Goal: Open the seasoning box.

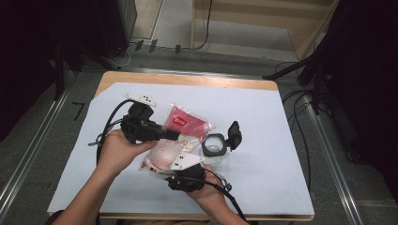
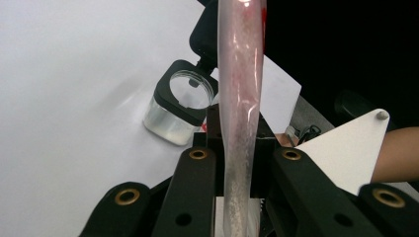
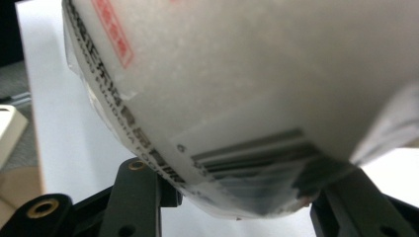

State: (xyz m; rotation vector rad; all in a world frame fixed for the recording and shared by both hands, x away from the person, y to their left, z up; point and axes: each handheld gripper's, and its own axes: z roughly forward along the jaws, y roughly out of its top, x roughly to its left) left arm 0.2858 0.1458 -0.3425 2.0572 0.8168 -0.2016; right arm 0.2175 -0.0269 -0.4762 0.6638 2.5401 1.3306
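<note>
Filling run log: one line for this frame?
left gripper: shut on bag | right gripper: shut on bag | jar: open, on table

Bag (image 3: 237,89) print blurred and unreadable, its top cut off, right claw's (image 1: 180,169) tips hidden beneath it

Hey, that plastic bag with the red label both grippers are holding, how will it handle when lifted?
Probably floppy: the bag bends and creases between the left gripper and right gripper. Its grainy white filling likely shifts and sags. The glossy film looks slippery, so a pinch near the thin edge may creep.
</note>
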